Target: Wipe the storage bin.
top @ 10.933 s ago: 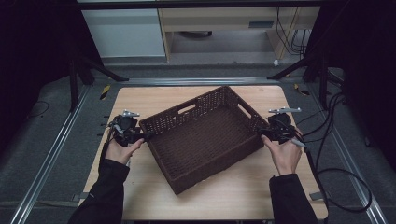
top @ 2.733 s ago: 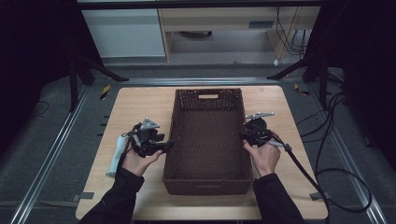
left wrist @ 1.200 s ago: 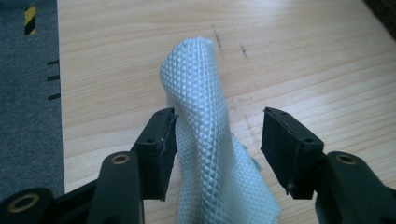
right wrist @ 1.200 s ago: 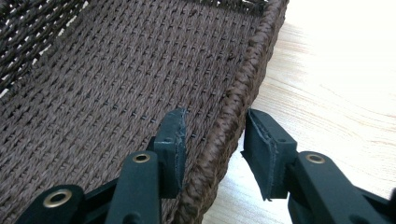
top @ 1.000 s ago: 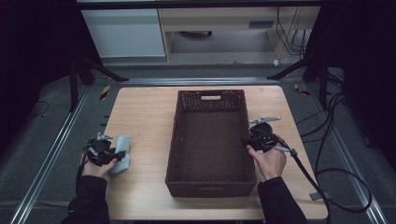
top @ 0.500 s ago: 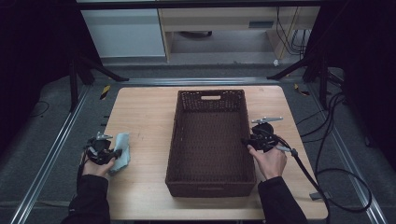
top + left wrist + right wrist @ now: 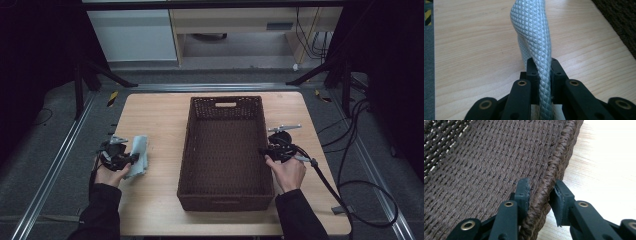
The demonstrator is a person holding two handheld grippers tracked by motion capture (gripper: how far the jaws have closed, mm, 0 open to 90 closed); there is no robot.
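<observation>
A grey-blue quilted cloth lies at the table's left, one end raised. My left gripper is shut on that end. In the left gripper view the cloth stands pinched between the pads of this gripper and hangs down to the wood. A dark brown woven basket sits in the middle of the table, with nothing inside. My right gripper is at its right long wall. Seen in the right gripper view, its jaws straddle the braided rim; they have just been closing, and the pads touch it on both sides.
The wooden table has bare wood to the left and right of the basket. A black cable trails from the right gripper off the table's right edge. Metal rails run along the floor beside the table.
My left gripper has closed on the cloth's near end and lifted it slightly off the table. The right hand stays at the basket's right wall.
</observation>
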